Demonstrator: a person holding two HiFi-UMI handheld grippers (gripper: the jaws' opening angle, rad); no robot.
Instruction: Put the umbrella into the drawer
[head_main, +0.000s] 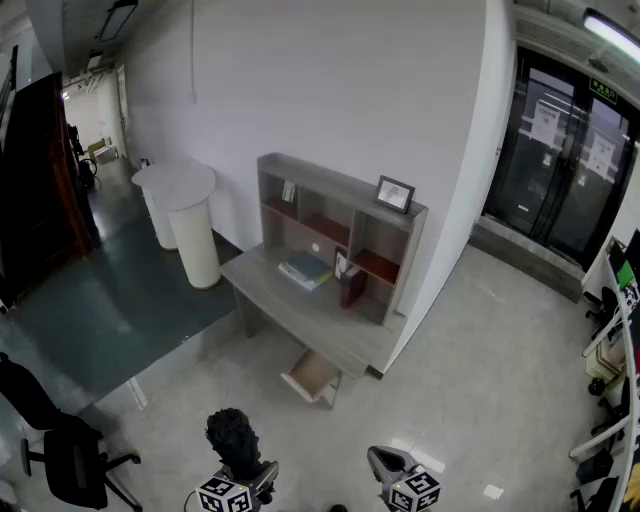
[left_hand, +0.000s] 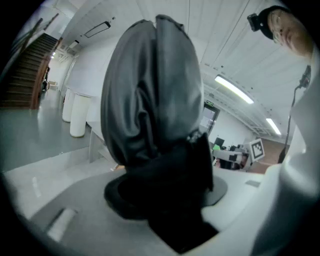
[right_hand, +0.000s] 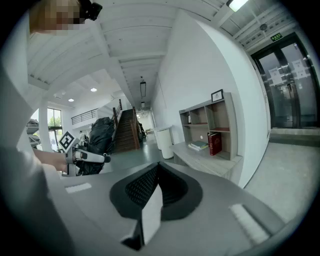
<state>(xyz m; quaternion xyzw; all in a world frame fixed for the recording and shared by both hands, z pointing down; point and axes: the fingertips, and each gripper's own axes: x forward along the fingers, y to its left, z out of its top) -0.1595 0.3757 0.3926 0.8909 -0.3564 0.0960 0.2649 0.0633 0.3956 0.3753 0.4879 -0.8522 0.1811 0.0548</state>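
**Umbrella in hand, on the way to the open drawer**

The left gripper (head_main: 243, 470) is clenched around the dark grey folded fabric umbrella (left_hand: 150, 100), which stands bundled upright in it. It is well apart from the pale wooden drawer (head_main: 313, 375) pulled out beneath the grey wooden desk (head_main: 262, 275). The right gripper (right_hand: 152, 197) has its jaws pressed together on nothing. I'd call this the carry step: the next move is to walk up and lower the bundle into the drawer, which looks a snug fit. Around us are a pale speckled floor (head_main: 470, 350), a white wall (head_main: 350, 90), white cylindrical pedestals (head_main: 195, 230) and dark glass doors (head_main: 560, 170).
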